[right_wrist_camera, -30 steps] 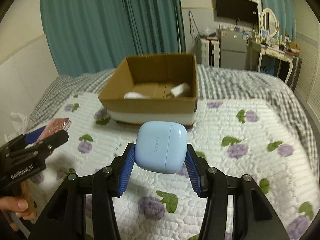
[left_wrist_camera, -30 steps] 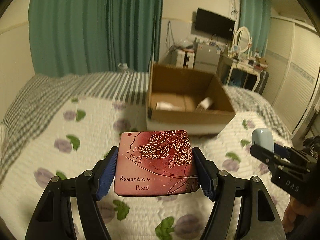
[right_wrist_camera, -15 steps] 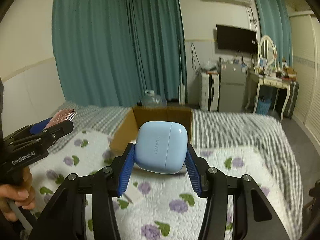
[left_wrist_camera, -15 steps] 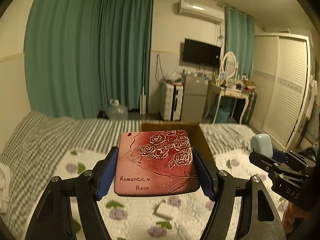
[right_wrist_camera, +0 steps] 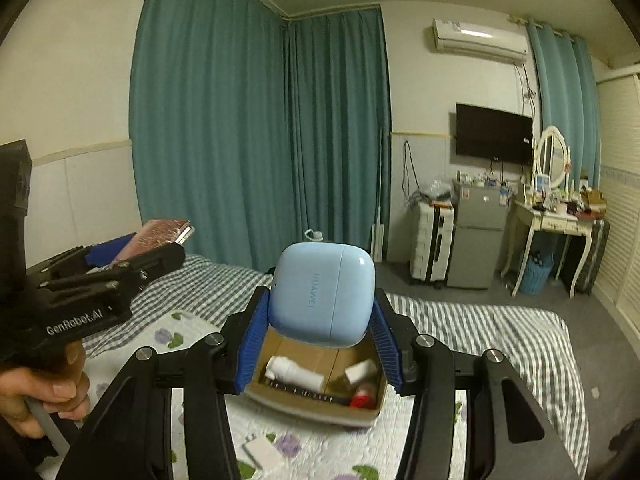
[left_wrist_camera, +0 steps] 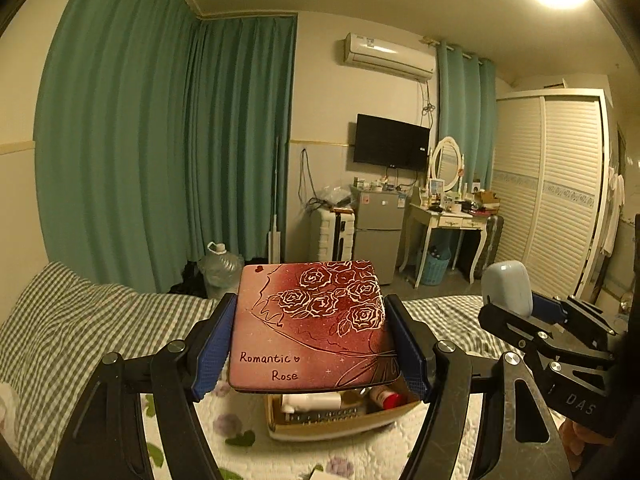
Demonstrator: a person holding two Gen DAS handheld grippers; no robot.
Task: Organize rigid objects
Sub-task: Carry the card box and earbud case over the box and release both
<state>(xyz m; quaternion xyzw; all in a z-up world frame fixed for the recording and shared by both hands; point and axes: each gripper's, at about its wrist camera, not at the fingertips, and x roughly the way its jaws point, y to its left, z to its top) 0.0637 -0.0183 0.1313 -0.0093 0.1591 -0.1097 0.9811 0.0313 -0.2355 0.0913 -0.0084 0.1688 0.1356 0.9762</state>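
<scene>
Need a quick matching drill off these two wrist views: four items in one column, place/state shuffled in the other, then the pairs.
Items
1. red rose case
2. blue earbud case
3. cardboard box
4. white bottle

Places
A. lying inside the box
B. clamped in the right gripper
C. on the floral quilt, below both grippers
D. clamped in the left gripper

Pairs: 1-D, 2-B, 3-C, 4-A
</scene>
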